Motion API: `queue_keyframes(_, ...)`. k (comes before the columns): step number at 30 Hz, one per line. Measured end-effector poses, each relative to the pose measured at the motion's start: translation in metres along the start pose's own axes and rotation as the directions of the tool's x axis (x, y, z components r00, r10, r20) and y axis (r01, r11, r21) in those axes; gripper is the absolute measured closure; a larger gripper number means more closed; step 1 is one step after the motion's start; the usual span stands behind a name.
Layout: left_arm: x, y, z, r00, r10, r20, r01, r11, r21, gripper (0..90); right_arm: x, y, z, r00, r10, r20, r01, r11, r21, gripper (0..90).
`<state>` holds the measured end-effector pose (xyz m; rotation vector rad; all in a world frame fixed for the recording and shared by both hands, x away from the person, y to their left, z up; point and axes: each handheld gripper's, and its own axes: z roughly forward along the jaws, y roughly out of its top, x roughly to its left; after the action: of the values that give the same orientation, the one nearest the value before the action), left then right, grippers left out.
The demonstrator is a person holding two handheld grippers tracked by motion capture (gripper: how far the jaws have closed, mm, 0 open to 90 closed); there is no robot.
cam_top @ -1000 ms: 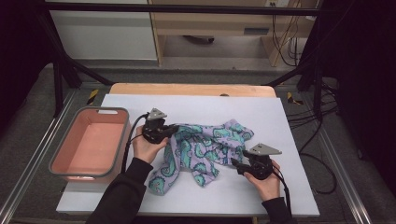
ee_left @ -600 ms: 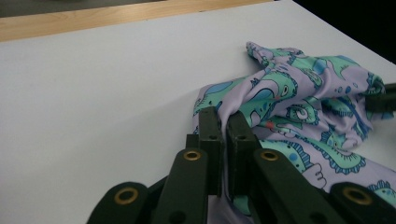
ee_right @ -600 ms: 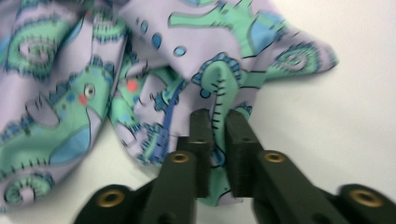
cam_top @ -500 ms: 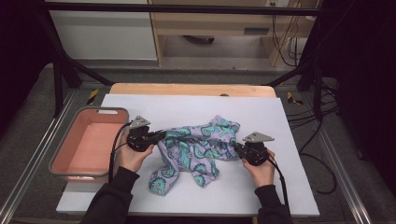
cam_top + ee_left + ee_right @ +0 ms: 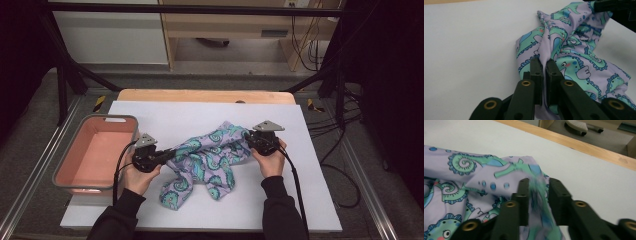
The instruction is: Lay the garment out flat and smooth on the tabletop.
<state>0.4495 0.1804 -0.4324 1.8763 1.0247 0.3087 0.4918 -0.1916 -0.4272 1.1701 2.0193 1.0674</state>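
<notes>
High view: left gripper [image 5: 159,156] pinches the patterned cloth [image 5: 207,160] tight; right gripper [image 5: 248,139], jaws just reopening, straddles a loose fold. Re-pinch near the tabletop's right edge before spreading.

One lilac cloth printed with teal dinosaurs [image 5: 207,160], one pink plastic bin with a grey rim [image 5: 70,172], two black hand-held grippers, left [image 5: 162,155] and right [image 5: 246,137], and one white-topped desk [image 5: 165,112].
</notes>
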Motion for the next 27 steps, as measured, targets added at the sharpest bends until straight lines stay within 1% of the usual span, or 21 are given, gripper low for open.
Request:
queue_keyframes(1, 0.0, -0.001, 0.001, 1.0, 0.003, -0.002, -0.003, 1.0, 0.002, 85.1, 0.001, -0.001, -0.004, 1.0, 0.0, -0.004, 0.0, 1.0, -0.016, 61.1)
queue_keyframes(3, -0.001, -0.002, 0.004, 0.9999, 0.005, -0.012, -0.005, 1.0, 0.007, 84.7, 0.007, -0.004, -0.012, 0.9989, 0.012, -0.046, -0.013, 1.0, -0.022, 49.6)
queue_keyframes(4, -0.001, -0.003, 0.005, 0.9999, 0.008, -0.014, -0.008, 0.9999, 0.012, 84.6, 0.011, -0.006, -0.016, 0.9979, 0.004, -0.065, -0.006, 1.0, -0.031, 46.5)
queue_keyframes(5, -0.001, -0.004, 0.005, 0.9998, 0.009, -0.016, -0.009, 0.9999, 0.012, 84.6, 0.015, -0.008, -0.021, 0.9956, 0.004, -0.093, -0.006, 1.0, -0.024, 44.2)
queue_keyframes(7, -0.001, -0.005, 0.006, 0.9998, 0.011, -0.018, -0.011, 0.9998, 0.016, 84.4, 0.025, -0.015, -0.026, 0.9895, -0.01, -0.144, 0.008, 1.0, -0.014, 41.3)
queue_keyframes(9, -0.001, -0.005, 0.006, 0.9996, 0.018, -0.021, -0.018, 0.9997, 0.018, 84.4, 0.034, -0.025, -0.029, 0.9803, -0.016, -0.197, 0.018, 1.0, 0.007, 39.7)
queue_keyframes(10, 0.0, -0.005, 0.007, 0.9997, 0.016, -0.018, -0.015, 0.9997, 0.02, 84.4, 0.037, -0.03, -0.029, 0.9756, -0.007, -0.219, 0.012, 1.0, 0.023, 39.4)
queue_keyframes(12, 0.0, -0.005, 0.007, 0.9997, 0.016, -0.02, -0.016, 0.9996, 0.022, 84.1, 0.043, -0.037, -0.027, 0.9678, -0.006, -0.252, 0.022, 0.998, 0.058, 38.5)
queue_keyframes(14, 0.0, -0.005, 0.007, 0.9997, 0.015, -0.017, -0.015, 0.9996, 0.024, 83.6, 0.049, -0.042, -0.024, 0.9617, -0.001, -0.274, 0.022, 0.997, 0.073, 38.5)
queue_keyframes(16, 0.0, -0.005, 0.007, 0.9997, 0.016, -0.017, -0.015, 0.9996, 0.022, 83.2, 0.055, -0.045, -0.02, 0.9528, 0.011, -0.304, 0.016, 0.996, 0.086, 38.1)
queue_keyframes(18, 0.001, -0.006, 0.007, 0.9998, 0.009, -0.015, -0.008, 0.9997, 0.024, 83.2, 0.062, -0.048, -0.015, 0.9474, 0.013, -0.32, 0.021, 0.995, 0.103, 38.2)
queue_keyframes(19, 0.001, -0.006, 0.008, 0.9998, 0.012, -0.017, -0.011, 0.9996, 0.026, 83.2, 0.065, -0.05, -0.011, 0.9458, 0.011, -0.325, 0.026, 0.994, 0.11, 38.8)
queue_keyframes(21, 0.001, -0.006, 0.008, 0.9999, 0.008, -0.015, -0.008, 0.9996, 0.027, 83.2, 0.071, -0.054, -0.006, 0.9419, 0.022, -0.335, 0.025, 0.99, 0.135, 40.7)
queue_keyframes(23, 0.001, -0.006, 0.008, 0.9999, 0.008, -0.014, -0.007, 0.9996, 0.026, 83.2, 0.075, -0.056, -0.003, 0.9398, 0.029, -0.34, 0.019, 0.99, 0.137, 46.8)
queue_keyframes(24, 0.001, -0.005, 0.008, 0.9999, 0.009, -0.013, -0.008, 0.9997, 0.025, 83.2, 0.075, -0.057, -0.002, 0.9381, 0.025, -0.346, 0.022, 0.991, 0.134, 50.2)
queue_keyframes(26, 0.001, -0.005, 0.008, 0.9999, 0.006, -0.01, -0.006, 0.9997, 0.023, 83.2, 0.077, -0.058, -0.001, 0.9362, 0.022, -0.351, 0.03, 0.989, 0.142, 59.7)
queue_keyframes(27, 0.001, -0.005, 0.007, 0.9999, 0.004, -0.01, -0.004, 0.9998, 0.022, 83.2, 0.078, -0.058, -0.001, 0.9339, 0.02, -0.357, 0.033, 0.989, 0.143, 66.5)
